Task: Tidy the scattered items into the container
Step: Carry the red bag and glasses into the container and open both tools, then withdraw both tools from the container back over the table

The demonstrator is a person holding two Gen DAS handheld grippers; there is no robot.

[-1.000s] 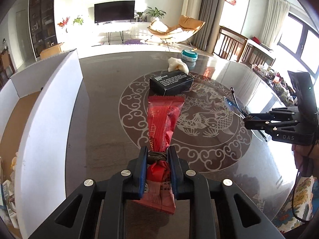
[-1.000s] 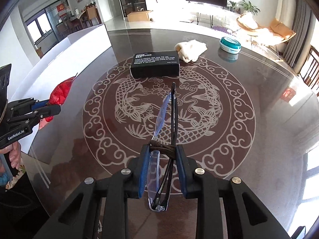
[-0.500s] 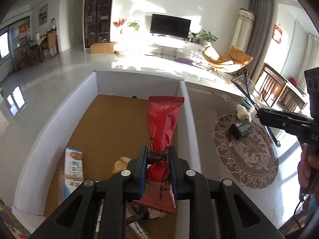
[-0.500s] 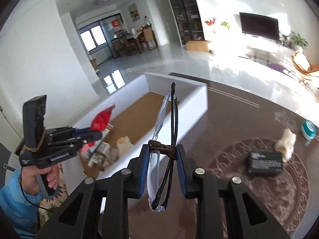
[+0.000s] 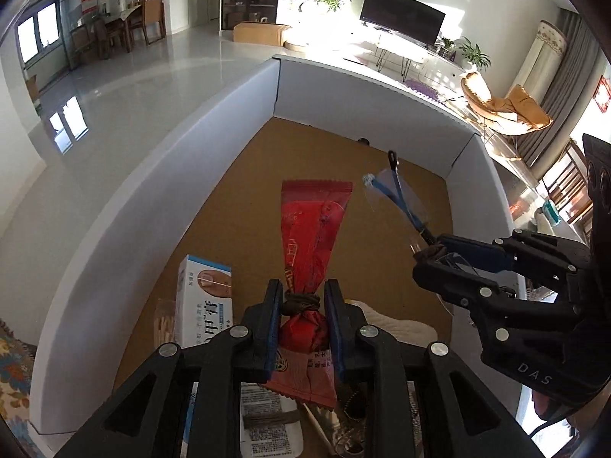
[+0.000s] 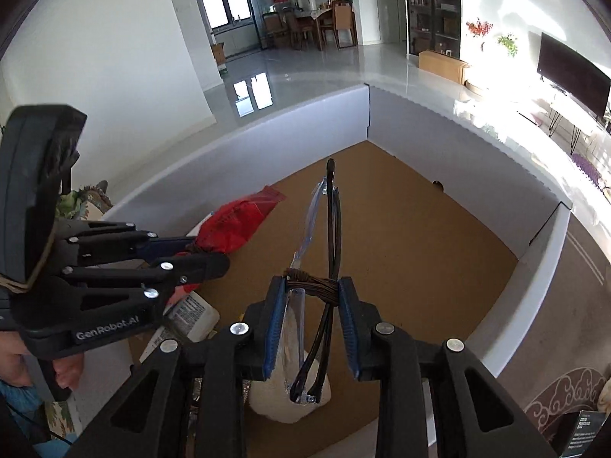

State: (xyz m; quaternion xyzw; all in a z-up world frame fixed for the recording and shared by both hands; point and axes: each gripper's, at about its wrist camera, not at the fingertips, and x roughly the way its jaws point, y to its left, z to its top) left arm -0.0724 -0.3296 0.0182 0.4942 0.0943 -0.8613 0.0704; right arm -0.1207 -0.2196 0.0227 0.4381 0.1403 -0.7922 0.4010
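Both grippers hang over the white-walled box (image 5: 152, 191) with a brown cardboard floor. My left gripper (image 5: 301, 294) has a red snack packet (image 5: 313, 225) pinched at its neck. Its jaws are opening, and the packet still stands upright between the pads. To its right, my right gripper (image 5: 427, 252) carries folded glasses (image 5: 397, 194) with blue-tinted arms. In the right wrist view, the right gripper (image 6: 311, 286) has the glasses (image 6: 332, 221) between its pads. These jaws are starting to open too. The left gripper (image 6: 214, 255) and the red packet (image 6: 233, 225) show at the left over the box (image 6: 267, 145).
Low in the box lie a blue-and-white medicine carton (image 5: 206, 305), a cream soft item (image 6: 282, 397), a white bottle (image 6: 191, 313) and several small things under the fingers. A black box (image 6: 584, 427) sits on the patterned table (image 6: 553, 393) to the right. A hand grips the left tool.
Both grippers swung left from above the patterned table to above the box, carrying the packet and the glasses. Their jaws stand slightly wider now than before.
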